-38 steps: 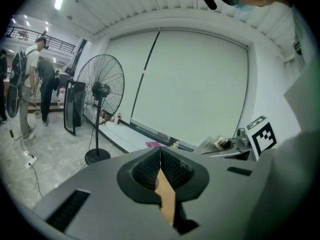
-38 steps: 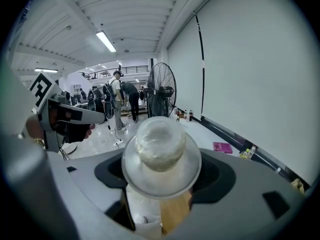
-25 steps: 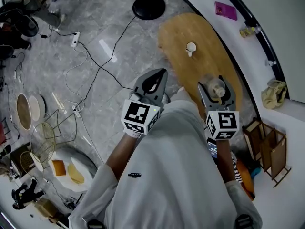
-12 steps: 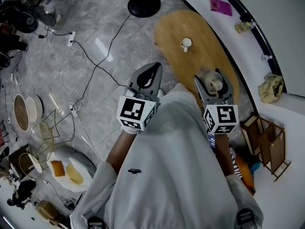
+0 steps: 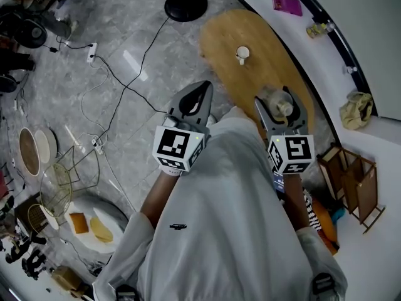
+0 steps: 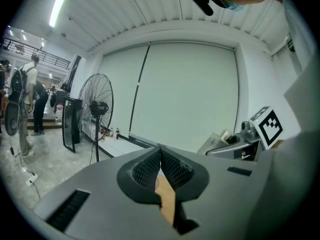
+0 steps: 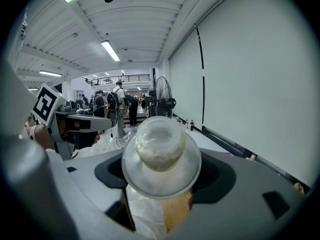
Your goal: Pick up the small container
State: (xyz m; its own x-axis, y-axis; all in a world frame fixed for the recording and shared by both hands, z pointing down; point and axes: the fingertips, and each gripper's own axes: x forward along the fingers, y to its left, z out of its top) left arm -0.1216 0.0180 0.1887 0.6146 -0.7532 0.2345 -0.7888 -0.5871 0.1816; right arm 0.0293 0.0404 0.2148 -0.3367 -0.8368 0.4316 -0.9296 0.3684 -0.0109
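Item in hand: small clear round container (image 7: 161,149), cloudy-walled with a wide disc-shaped flange, lodged squarely between the jaws of the right gripper (image 5: 276,100). We record those jaws as spread wide and clamped on its sides. The flange and upper body stand proud above the jaw line, and nothing beneath appears to support it. Second entry: left gripper (image 6: 160,156), its ribbed pads pressed together with nothing between them, held beside the right one and taking no part. Third entry: oval wooden tabletop (image 5: 263,74), lying below and ahead of the right jaw tips. A small white cup (image 5: 242,54) rests on it well beyond those tips. Status, as we judge it: the grasp is made and the container looks lifted off the wood, so the pick-up is at or near its end. Next move, in our estimation, calls for even pressure on the slick round wall. We would also hold the jaws level so the top-heavy flange does not tip the container forward out of the pads, and leave the left jaws shut and clear.
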